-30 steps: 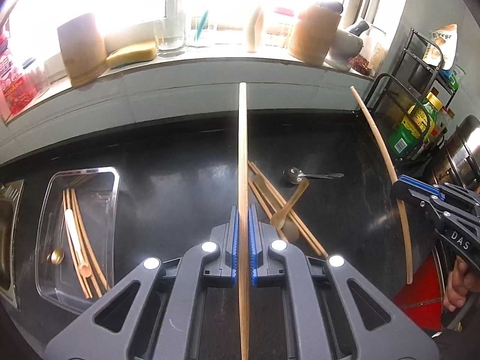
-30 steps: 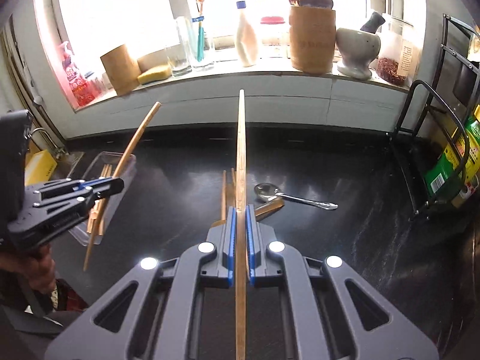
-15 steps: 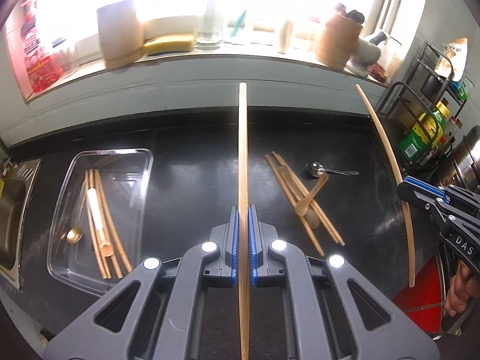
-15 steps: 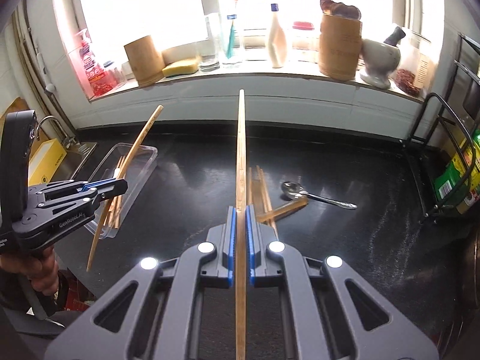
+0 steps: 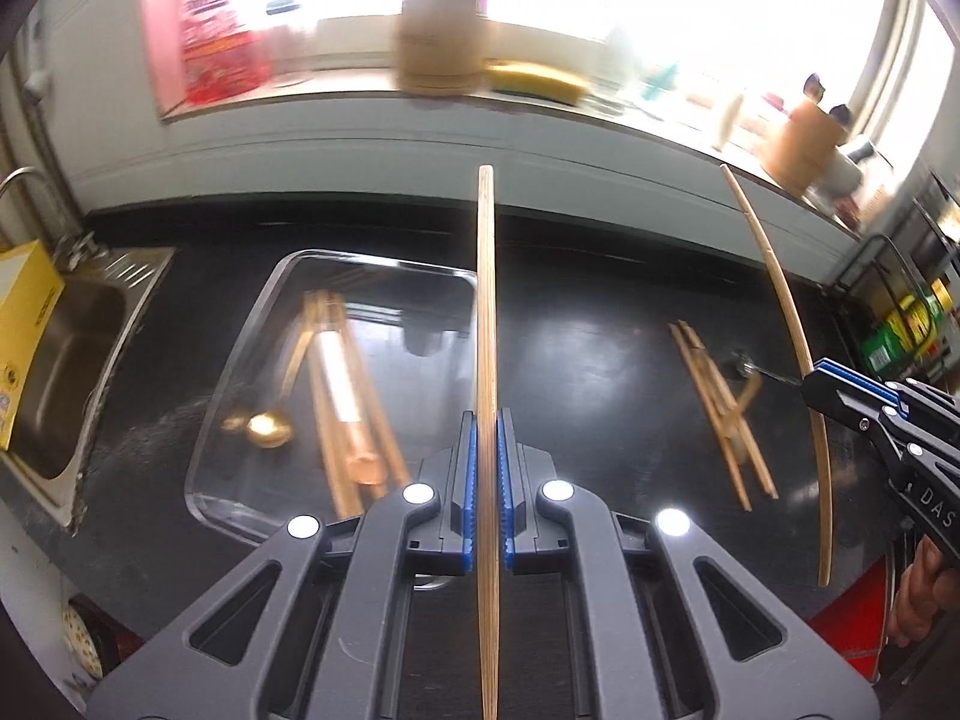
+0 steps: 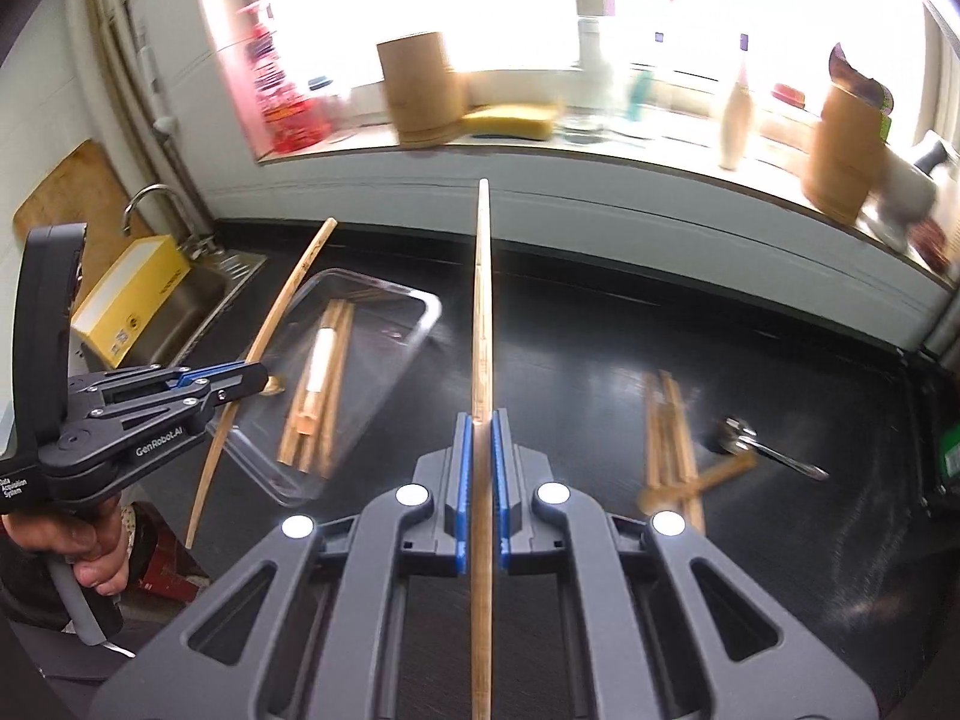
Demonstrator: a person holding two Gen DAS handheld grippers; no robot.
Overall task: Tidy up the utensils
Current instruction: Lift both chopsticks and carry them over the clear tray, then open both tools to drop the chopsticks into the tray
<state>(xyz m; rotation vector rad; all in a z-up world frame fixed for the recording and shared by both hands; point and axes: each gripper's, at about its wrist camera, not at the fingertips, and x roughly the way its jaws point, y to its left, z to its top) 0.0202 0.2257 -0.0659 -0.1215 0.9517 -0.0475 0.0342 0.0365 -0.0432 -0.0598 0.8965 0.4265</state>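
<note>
My left gripper [image 5: 486, 474]: jaws clenched on one chopstick [image 5: 486, 324]. My right gripper [image 6: 477, 468]: jaws grasping another chopstick [image 6: 482, 312]. Clear tray [image 5: 240, 372], left of frame, on black table [image 5: 588, 348].

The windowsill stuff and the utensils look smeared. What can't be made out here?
- Windowsill jars and red packet: motion blur and glare in both views hide the labels.
- Clear tray contents: blurred, count unclear.
- Chopstick in the left hand-held gripper: lower end cut off by the frame edge.
</note>
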